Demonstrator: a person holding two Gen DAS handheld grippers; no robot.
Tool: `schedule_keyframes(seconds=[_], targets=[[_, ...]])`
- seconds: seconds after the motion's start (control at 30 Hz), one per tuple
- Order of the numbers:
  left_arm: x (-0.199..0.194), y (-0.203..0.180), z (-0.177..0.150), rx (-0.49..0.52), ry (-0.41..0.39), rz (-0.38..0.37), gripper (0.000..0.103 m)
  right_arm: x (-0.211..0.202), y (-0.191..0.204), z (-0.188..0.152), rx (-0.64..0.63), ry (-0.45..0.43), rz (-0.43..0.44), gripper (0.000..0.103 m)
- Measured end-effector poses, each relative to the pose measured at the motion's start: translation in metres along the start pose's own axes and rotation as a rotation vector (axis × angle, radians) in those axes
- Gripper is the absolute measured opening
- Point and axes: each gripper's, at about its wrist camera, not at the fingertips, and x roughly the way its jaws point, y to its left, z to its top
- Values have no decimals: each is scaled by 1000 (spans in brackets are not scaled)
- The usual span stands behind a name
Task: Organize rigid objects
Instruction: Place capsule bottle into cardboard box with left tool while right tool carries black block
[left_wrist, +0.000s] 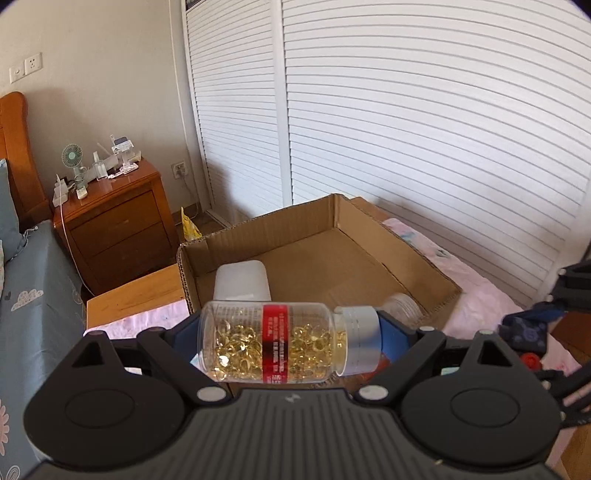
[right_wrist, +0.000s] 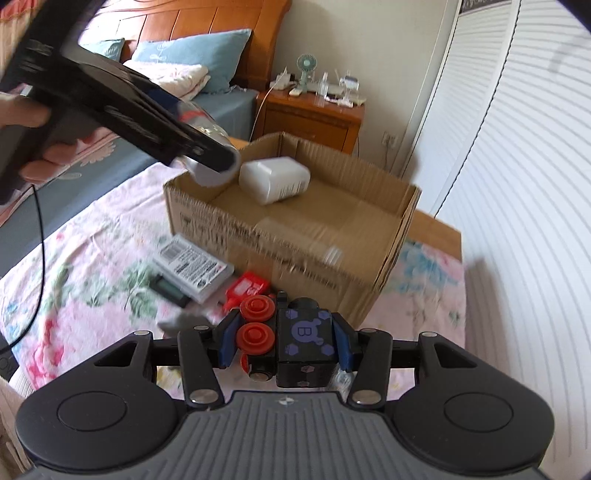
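My left gripper (left_wrist: 288, 343) is shut on a clear capsule bottle (left_wrist: 273, 341) with a red label and grey cap, held sideways just before the near wall of an open cardboard box (left_wrist: 417, 251). A white container (left_wrist: 242, 280) lies inside the box, also in the right wrist view (right_wrist: 273, 179). My right gripper (right_wrist: 282, 345) is shut on a black toy block with red knobs (right_wrist: 288, 343), held above the floral bedspread in front of the box (right_wrist: 295, 254). The left gripper (right_wrist: 207, 151) shows there over the box's left corner.
On the bedspread (right_wrist: 85, 280) before the box lie a white labelled pack (right_wrist: 192, 266), a dark device (right_wrist: 168, 290) and a red item (right_wrist: 247, 288). A wooden nightstand (left_wrist: 114, 214) stands beyond; white louvred doors (left_wrist: 424, 129) are to the right.
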Motion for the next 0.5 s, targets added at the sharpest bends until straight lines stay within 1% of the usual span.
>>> schedule_keyframes(seconds=[0.1, 0.2, 0.27, 0.33, 0.5], targets=[[17, 4, 0, -5, 14, 5, 95, -1, -3, 6, -3, -12, -7, 55], [20, 8, -13, -14, -37, 43, 99, -1, -5, 10, 1, -20, -12, 55], [18, 7, -20, -16, -25, 60, 99, 0, -7, 12, 5, -20, -12, 55], [12, 7, -29, -16, -12, 38, 100, 1, -7, 14, 7, -18, -11, 55], [-7, 8, -52, -79, 10, -6, 100, 6, -12, 23, 23, -22, -12, 55]])
